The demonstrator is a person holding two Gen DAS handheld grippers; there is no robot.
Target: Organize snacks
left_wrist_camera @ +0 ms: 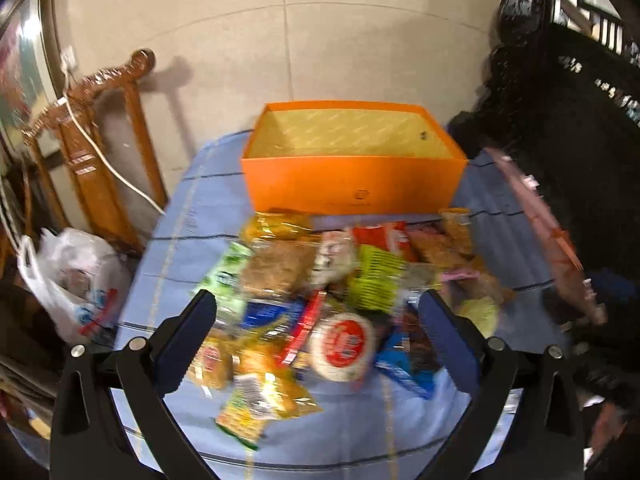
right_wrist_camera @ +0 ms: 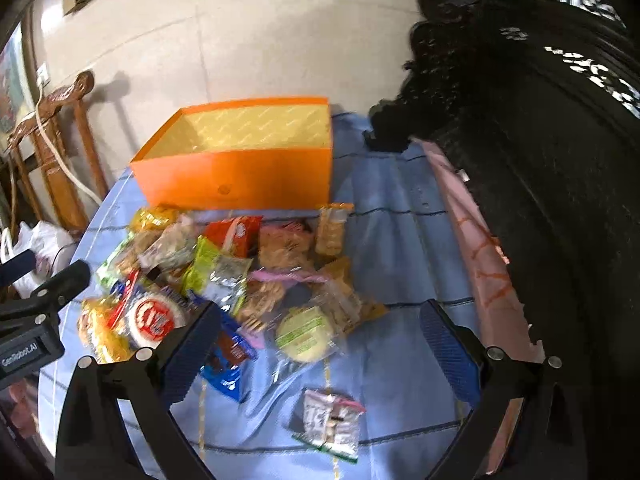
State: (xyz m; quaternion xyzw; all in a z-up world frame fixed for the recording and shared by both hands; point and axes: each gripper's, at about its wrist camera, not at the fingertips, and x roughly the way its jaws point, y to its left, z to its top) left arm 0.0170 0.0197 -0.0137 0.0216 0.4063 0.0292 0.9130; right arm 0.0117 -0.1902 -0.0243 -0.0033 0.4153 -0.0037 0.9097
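Note:
An open, empty orange box [left_wrist_camera: 352,188] [right_wrist_camera: 240,180] stands at the far side of the blue tablecloth [left_wrist_camera: 352,432] [right_wrist_camera: 400,240]. A pile of several snack packets [left_wrist_camera: 320,280] [right_wrist_camera: 224,272] lies in front of it. My left gripper [left_wrist_camera: 320,320] is open and empty above the pile, over a round red-and-white packet [left_wrist_camera: 344,344] [right_wrist_camera: 154,316]. My right gripper [right_wrist_camera: 320,332] is open and empty above a round yellow-green packet [right_wrist_camera: 304,334]. A small clear packet [right_wrist_camera: 330,424] lies alone near the front. The left gripper's body [right_wrist_camera: 44,304] shows at the left of the right wrist view.
A pink box lid [right_wrist_camera: 480,256] [left_wrist_camera: 540,232] leans along the table's right edge against dark carved furniture [right_wrist_camera: 540,140]. A wooden chair [left_wrist_camera: 100,152] with a white cable and a white plastic bag [left_wrist_camera: 72,280] stand left of the table.

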